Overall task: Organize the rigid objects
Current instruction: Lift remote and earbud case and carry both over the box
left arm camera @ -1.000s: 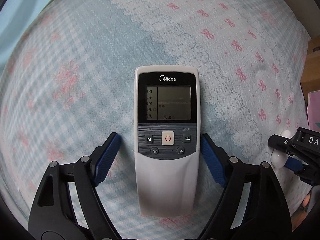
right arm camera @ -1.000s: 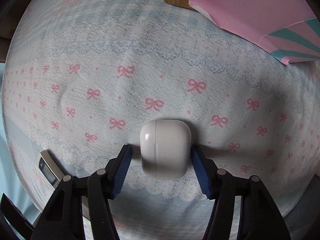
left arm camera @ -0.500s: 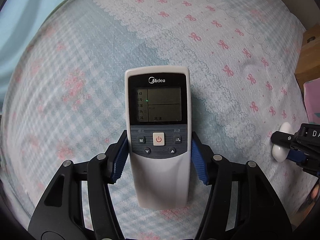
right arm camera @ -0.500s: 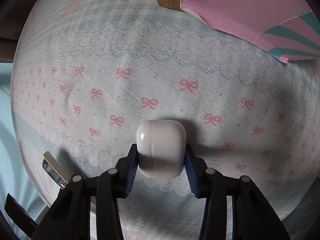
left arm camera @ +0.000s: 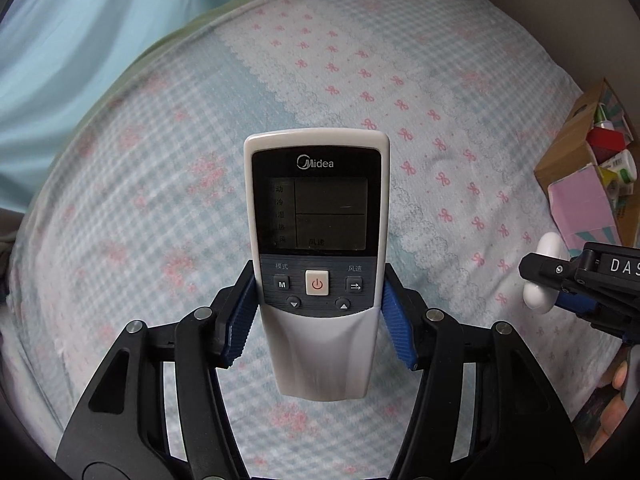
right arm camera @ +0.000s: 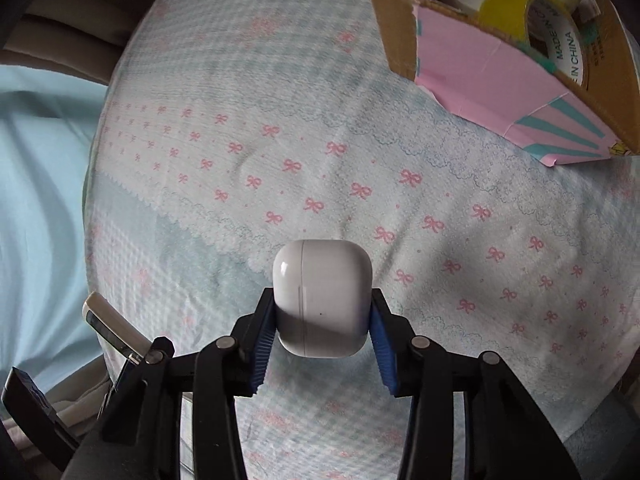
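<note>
One cardboard box (right arm camera: 404,36) beyond the earbud case (right arm camera: 322,298).

Open patterned bedspread (right arm camera: 320,128) lies ahead of both grippers. A cardboard box (right arm camera: 400,32), partly filled with a tape roll (right arm camera: 560,36) and other items, stands at far right.

A: How many things are showing on the quilt (left arm camera: 160,220) right now?

B: I'm counting 1 remote control (left arm camera: 318,248) and 1 white earbud case (right arm camera: 322,298).

A: And the grippers?

B: 2 are showing: the left gripper (left arm camera: 318,320) and the right gripper (right arm camera: 322,344).

A: Any boxes?

B: 1 cardboard box (right arm camera: 394,36) is sitting there, and inside I'm making out 1 yellow tape roll (right arm camera: 516,10); the rest is too hidden to count.
</note>
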`<state>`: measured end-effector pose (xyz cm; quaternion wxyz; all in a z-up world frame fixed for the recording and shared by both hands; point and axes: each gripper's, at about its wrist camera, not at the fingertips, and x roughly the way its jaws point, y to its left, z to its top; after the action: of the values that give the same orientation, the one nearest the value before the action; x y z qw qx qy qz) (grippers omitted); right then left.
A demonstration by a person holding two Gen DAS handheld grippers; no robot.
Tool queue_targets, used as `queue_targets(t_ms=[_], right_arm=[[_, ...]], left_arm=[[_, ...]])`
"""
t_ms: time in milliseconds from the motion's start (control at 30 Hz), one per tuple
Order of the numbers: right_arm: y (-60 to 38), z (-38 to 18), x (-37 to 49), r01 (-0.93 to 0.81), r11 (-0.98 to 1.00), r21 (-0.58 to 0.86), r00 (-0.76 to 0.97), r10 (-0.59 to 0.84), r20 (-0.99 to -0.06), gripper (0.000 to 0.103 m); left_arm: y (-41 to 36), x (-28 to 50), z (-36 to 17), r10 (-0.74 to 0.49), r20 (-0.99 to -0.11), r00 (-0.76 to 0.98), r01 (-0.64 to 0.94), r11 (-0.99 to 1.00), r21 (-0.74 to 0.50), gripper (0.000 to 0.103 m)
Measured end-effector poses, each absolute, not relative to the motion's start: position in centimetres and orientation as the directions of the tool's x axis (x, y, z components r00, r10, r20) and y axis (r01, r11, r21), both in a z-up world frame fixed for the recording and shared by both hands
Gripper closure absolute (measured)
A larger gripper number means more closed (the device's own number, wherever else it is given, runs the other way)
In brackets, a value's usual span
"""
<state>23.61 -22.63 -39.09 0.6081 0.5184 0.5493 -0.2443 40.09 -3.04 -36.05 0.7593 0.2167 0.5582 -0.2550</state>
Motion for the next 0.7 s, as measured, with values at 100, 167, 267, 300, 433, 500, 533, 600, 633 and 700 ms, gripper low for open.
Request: queue_targets(t_ms=[100,167,267,300,433,500,533,600,633,700], right_arm=[[-22.2,-36.0,22.5,0.832,0.397,0.387,0.294,0.276,-0.915,0.062],[-22.1,-33.5,22.5,0.804,0.445,0.395,0.299,0.273,-0.914,0.062],[-20.8,-30.1,21.4,0.754,0.516,0.406,0.307,0.269,-0.913,0.062],[-20.7,-29.1,21.5,0.734,0.547,0.403,0.307,0.262,-0.915,0.062],[-21.2,-25.4,20.4,0.67,0.62,0.408,0.32,0.255,-0.913,0.062],[-22.0,-23.9,19.8,0.653,0.629,0.422,0.331,0.265,-0.906,0.062],[-22.4,-23.1,19.5,0.644,0.638,0.422,0.334,0.261,-0.906,0.062],[-23.5,-22.0,19.5,0.626,0.657,0.419,0.344,0.25,-0.905,0.062],[-24.1,-21.4,19.2,0.615,0.666,0.421,0.35,0.248,-0.903,0.062],[-25.5,-20.1,18.4,0.594,0.682,0.427,0.365,0.244,-0.898,0.062]], left_arm=[[-1.7,38.9,-33.9,-0.17,-0.954,0.245,0.63,0.776,0.023,0.049],[-1.3,37.5,-32.1,-0.185,-0.951,0.249,0.633,0.774,0.015,0.049],[-1.1,35.3,-29.7,-0.211,-0.942,0.261,0.648,0.762,0.009,0.049],[-1.2,34.6,-28.8,-0.222,-0.938,0.266,0.654,0.756,0.007,0.049],[-1.8,31.5,-25.2,-0.274,-0.92,0.28,0.674,0.739,-0.015,0.049],[-2.5,30.5,-23.8,-0.293,-0.913,0.284,0.682,0.731,-0.023,0.049],[-2.9,29.9,-23.1,-0.3,-0.909,0.289,0.686,0.727,-0.022,0.049],[-4.0,28.9,-21.7,-0.31,-0.902,0.3,0.696,0.717,-0.015,0.049],[-4.7,28.4,-21.1,-0.315,-0.899,0.304,0.701,0.714,-0.013,0.049],[-6.1,27.6,-20.2,-0.324,-0.895,0.307,0.705,0.709,-0.015,0.049]])
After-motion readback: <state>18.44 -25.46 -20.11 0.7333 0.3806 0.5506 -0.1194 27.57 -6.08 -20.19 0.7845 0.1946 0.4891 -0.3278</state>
